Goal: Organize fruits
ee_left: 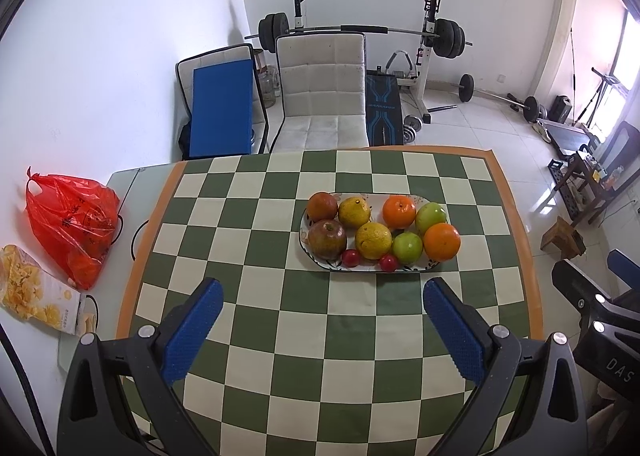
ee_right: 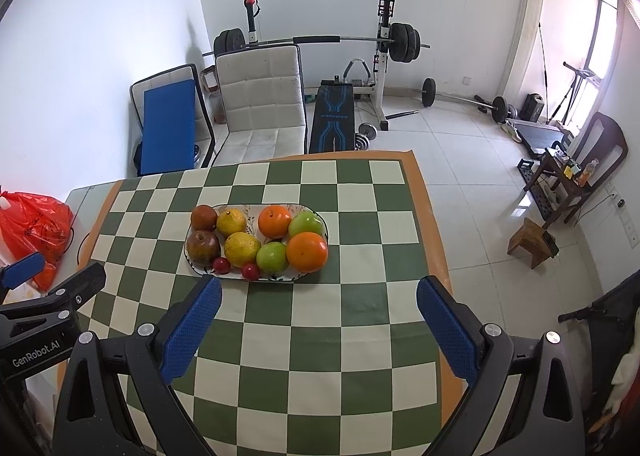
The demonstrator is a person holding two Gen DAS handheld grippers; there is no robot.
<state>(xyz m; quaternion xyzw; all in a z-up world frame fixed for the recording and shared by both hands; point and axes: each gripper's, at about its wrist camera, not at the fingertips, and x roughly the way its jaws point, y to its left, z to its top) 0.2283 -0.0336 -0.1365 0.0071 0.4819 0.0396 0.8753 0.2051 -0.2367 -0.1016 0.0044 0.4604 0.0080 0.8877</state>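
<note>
Well apart, both claws point(ee_left: 323, 306) point(ee_right: 319, 304) released, empty, short of the fruit plate's point(ee_left: 416, 267) near rim.

A matt checkered cloth point(ee_left: 280, 320) in green and cream is covering the counter, lying smooth and flat. The oval plate point(ee_left: 306, 234) is looking like glazed ceramic, and the oranges point(ee_left: 442, 241) on it are showing a faint sheen. Blue pads point(ee_left: 192, 336) on the jaws are showing a rough, dotted texture — rubbery against matt black plastic. A red bag point(ee_left: 68, 223) is gleaming — thin, crinkled plastic. The floor tiles point(ee_right: 500, 215) are shining glossy.
</note>
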